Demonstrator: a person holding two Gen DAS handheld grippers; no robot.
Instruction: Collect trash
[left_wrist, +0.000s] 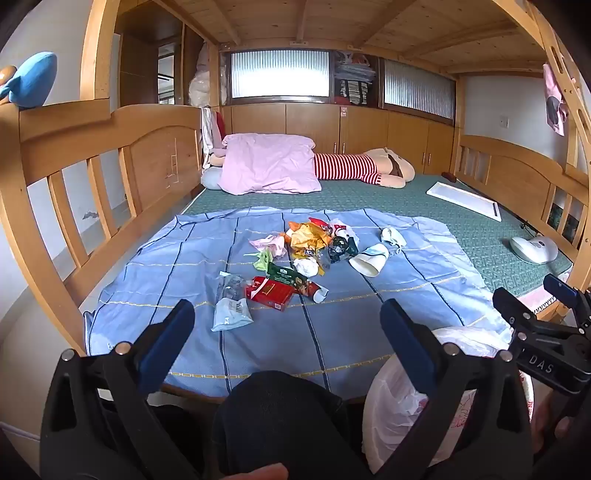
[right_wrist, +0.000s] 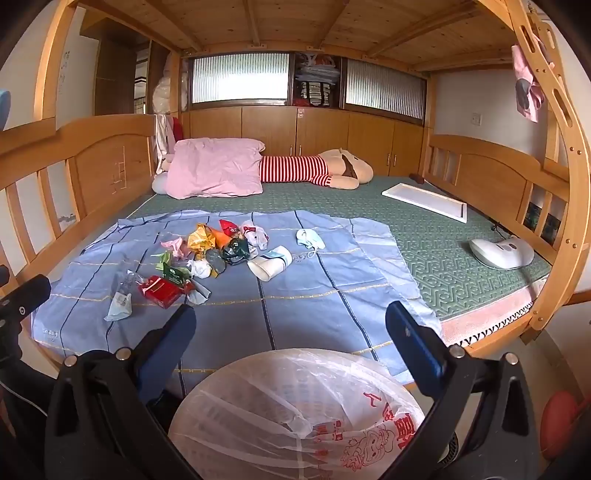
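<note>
Wooden rail (left_wrist: 110, 155) borders the bed's left edge. Blue sheet (left_wrist: 332, 325) is bare near the foot. Left gripper (left_wrist: 288, 321) jaws apart, holding nothing. Trash pile (left_wrist: 295, 258) mid-sheet: crumpled wrappers, one red box (left_wrist: 269, 293), one paper cup (left_wrist: 369, 258). Right gripper (right_wrist: 291, 325) apart, above white plastic bag (right_wrist: 295, 417).

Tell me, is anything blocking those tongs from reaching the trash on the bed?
Nothing visible. Both the left tongs and right tongs are open, with only bare blue sheet between them and the trash pile. The bag sits below, not between.
</note>
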